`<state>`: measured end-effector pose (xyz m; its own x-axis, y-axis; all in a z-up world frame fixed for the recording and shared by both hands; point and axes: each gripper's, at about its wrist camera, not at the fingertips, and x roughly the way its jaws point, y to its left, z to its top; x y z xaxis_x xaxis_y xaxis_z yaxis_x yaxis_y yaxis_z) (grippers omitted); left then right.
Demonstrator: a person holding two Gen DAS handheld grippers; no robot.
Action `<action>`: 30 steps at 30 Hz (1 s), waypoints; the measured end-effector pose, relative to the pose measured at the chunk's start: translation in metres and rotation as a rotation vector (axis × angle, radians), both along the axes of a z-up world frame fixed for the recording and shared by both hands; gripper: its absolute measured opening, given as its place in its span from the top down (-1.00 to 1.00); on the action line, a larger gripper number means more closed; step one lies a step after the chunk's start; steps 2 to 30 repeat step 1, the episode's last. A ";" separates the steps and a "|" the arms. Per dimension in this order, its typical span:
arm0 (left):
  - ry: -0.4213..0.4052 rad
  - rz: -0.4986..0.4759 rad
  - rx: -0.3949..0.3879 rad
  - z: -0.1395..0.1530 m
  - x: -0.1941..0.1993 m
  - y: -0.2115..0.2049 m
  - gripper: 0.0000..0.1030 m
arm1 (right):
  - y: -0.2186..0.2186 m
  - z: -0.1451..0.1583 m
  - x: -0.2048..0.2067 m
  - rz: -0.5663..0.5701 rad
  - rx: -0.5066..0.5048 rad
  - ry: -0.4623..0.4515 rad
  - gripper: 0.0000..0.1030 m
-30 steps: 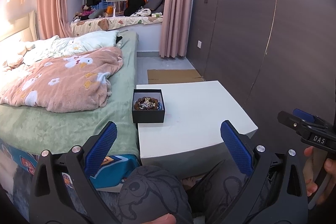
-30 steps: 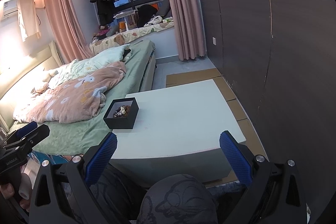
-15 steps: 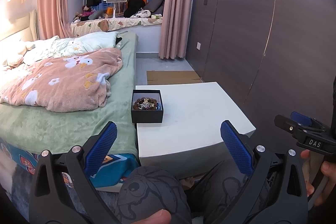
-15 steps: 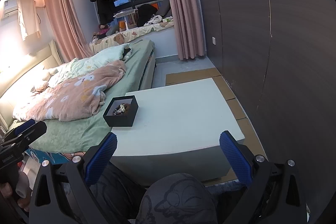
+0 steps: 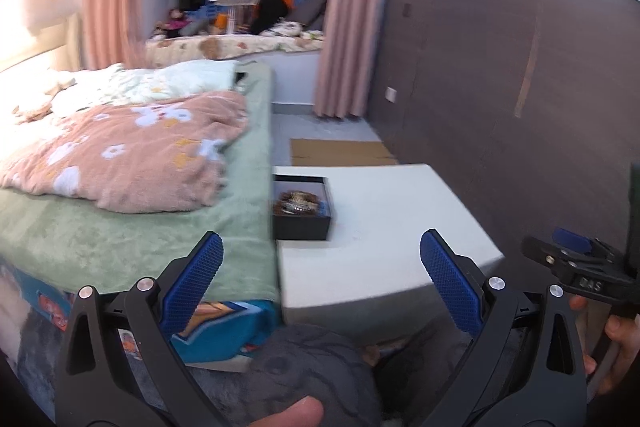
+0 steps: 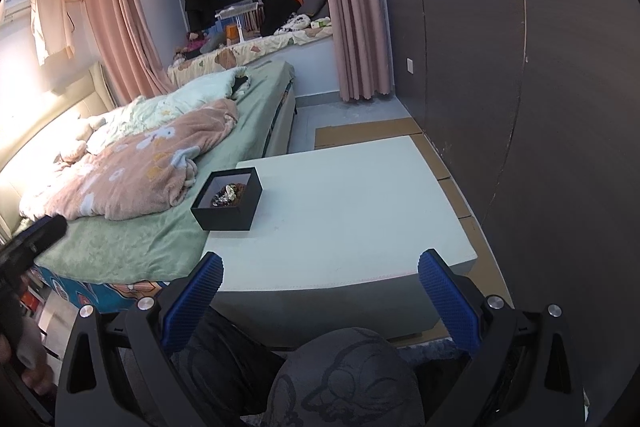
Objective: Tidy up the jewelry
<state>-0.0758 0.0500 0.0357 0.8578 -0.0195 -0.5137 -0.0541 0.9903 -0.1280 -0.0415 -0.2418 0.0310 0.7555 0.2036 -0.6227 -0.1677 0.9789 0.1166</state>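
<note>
A black open box (image 5: 301,207) holding a pile of jewelry (image 5: 298,206) stands at the left edge of a white low table (image 5: 384,211). It also shows in the right wrist view (image 6: 228,201) with the jewelry (image 6: 227,195) inside. My left gripper (image 5: 320,279) is open and empty, held low in front of the table. My right gripper (image 6: 320,287) is open and empty, also short of the table's near edge. The right gripper shows at the right of the left wrist view (image 5: 576,267).
A bed (image 6: 160,163) with a green sheet and pink floral blanket (image 5: 120,151) lies against the table's left side. A dark panelled wall (image 6: 540,107) runs along the right. Cardboard (image 6: 360,133) lies on the floor behind the table. My knees (image 6: 344,375) are below the grippers.
The left wrist view has swung left and is blurred, so the box and table sit further right in it. The right gripper has moved slightly closer to the table.
</note>
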 end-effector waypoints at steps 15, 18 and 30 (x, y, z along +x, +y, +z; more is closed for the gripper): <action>0.003 0.045 -0.012 -0.003 0.003 0.016 -0.91 | 0.005 -0.002 0.002 0.003 -0.009 -0.001 -0.86; 0.003 0.045 -0.012 -0.003 0.003 0.016 -0.91 | 0.005 -0.002 0.002 0.003 -0.009 -0.001 -0.86; 0.003 0.045 -0.012 -0.003 0.003 0.016 -0.91 | 0.005 -0.002 0.002 0.003 -0.009 -0.001 -0.86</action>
